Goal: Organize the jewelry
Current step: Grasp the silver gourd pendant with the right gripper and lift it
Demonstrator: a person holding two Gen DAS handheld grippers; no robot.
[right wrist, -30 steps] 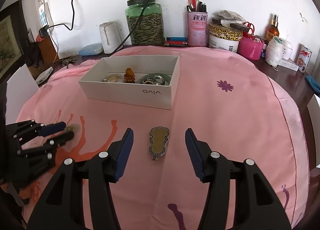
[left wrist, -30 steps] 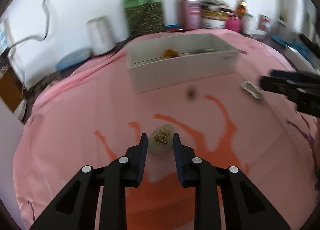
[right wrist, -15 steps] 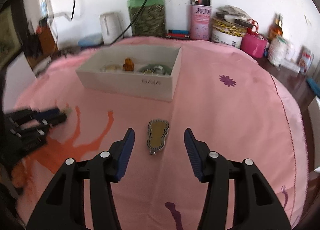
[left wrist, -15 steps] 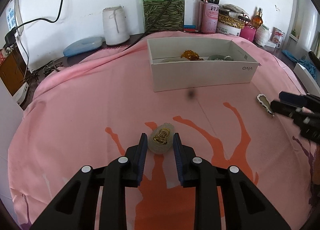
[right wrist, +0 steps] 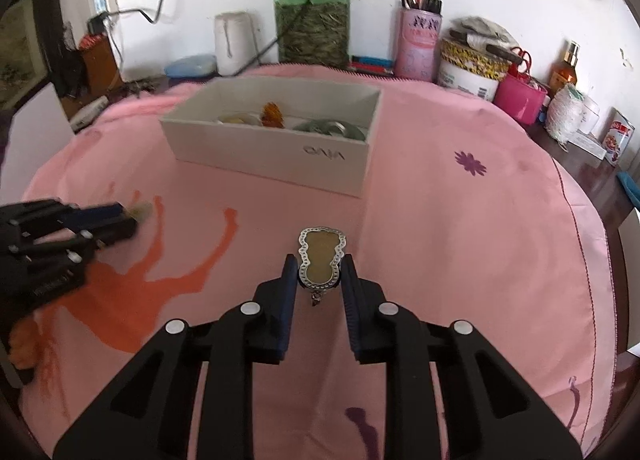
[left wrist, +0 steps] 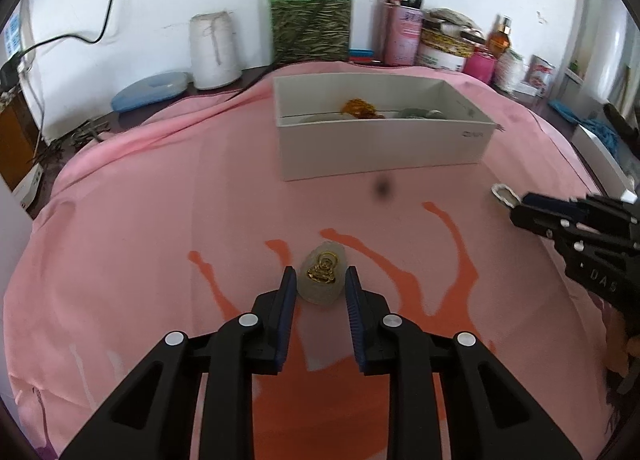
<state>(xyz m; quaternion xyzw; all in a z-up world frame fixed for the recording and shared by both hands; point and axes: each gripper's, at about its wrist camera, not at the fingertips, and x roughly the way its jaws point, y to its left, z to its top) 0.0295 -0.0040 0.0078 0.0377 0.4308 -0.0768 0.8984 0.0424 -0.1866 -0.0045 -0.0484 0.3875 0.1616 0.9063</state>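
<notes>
My left gripper (left wrist: 320, 280) is shut on a pale jade pendant with a gold Buddha (left wrist: 323, 278), held just above the pink cloth. My right gripper (right wrist: 319, 270) is shut on a silver-rimmed gourd-shaped pendant (right wrist: 321, 260). A white open box (right wrist: 276, 142) stands ahead of both; it holds an amber piece (right wrist: 272, 116) and green bangles (right wrist: 332, 128). The box (left wrist: 380, 132) also shows in the left wrist view. The right gripper (left wrist: 516, 206) shows at the right of the left wrist view, the left gripper (right wrist: 128, 216) at the left of the right wrist view.
The table wears a pink cloth (right wrist: 460, 220) with orange marks. Along the back wall stand a green jar (right wrist: 312, 20), a white roll (right wrist: 234, 44), a pink pen cup (right wrist: 418, 44), a tin (right wrist: 472, 64) and a pink tub (right wrist: 520, 98). A cable hangs over the jar.
My right gripper has closed from wide open onto the gourd-shaped pendant. My left gripper keeps its hold on the jade pendant; its view has swung slightly toward the box.
</notes>
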